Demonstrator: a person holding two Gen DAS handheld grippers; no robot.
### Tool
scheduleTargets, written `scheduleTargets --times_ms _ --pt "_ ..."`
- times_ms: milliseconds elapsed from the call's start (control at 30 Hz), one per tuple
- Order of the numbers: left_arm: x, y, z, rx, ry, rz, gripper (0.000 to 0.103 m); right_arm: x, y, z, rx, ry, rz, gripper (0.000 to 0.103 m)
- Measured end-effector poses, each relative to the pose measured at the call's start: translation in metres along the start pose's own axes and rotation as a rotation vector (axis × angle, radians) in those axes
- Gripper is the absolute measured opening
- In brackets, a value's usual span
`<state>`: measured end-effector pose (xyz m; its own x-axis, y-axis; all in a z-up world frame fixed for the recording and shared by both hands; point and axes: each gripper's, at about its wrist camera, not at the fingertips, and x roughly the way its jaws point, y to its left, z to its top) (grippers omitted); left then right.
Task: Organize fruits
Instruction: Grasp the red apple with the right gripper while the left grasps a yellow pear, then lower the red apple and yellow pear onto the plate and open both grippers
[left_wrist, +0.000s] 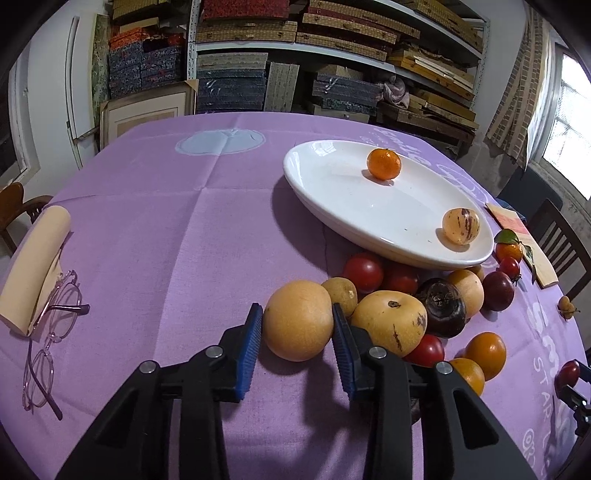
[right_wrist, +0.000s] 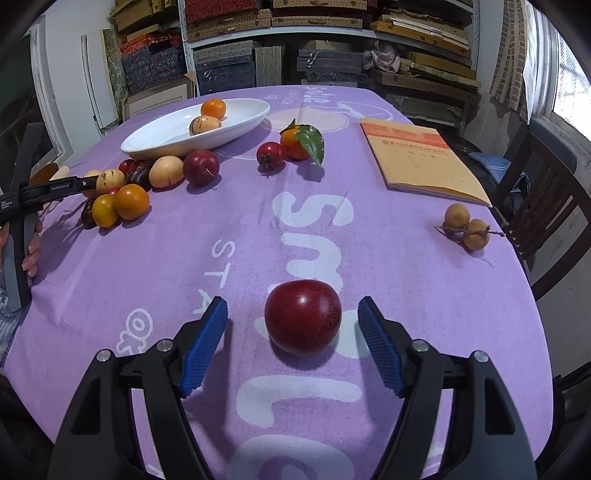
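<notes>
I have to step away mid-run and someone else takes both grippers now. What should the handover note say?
Left gripper: shut on a round yellow fruit at the near edge of the fruit pile; fruit still on the cloth.
Right gripper: open around a dark red plum, pads clear of it.
Done: a tangerine and a speckled yellow fruit lie in the white plate.
Left: the pile beside the plate, the leafy tangerine, a small red fruit and the two longans near the booklet.
</notes>
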<state>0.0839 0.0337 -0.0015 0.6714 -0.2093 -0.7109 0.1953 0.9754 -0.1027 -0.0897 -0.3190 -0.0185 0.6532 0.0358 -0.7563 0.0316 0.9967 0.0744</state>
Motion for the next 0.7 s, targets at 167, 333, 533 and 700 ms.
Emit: scheduleTargets --times_ms 167,333,533,700 --pt "-0.018 0.003 -0.006 -0.042 -0.02 -0.006 0.037 0.008 0.0 -0.002 0.005 0.024 0.008 0.047" --pt "-0.029 -0.006 -0.014 -0.028 -0.029 -0.008 0.037 0.008 0.002 -0.002 0.002 0.023 0.009 0.04" --pt "-0.033 -0.02 -0.016 0.007 -0.039 -0.008 0.037 0.004 0.012 0.007 -0.018 0.0 0.006 0.04" --pt "-0.035 -0.03 -0.009 0.02 -0.045 -0.011 0.037 -0.003 0.034 0.036 -0.087 -0.045 0.032 0.04"
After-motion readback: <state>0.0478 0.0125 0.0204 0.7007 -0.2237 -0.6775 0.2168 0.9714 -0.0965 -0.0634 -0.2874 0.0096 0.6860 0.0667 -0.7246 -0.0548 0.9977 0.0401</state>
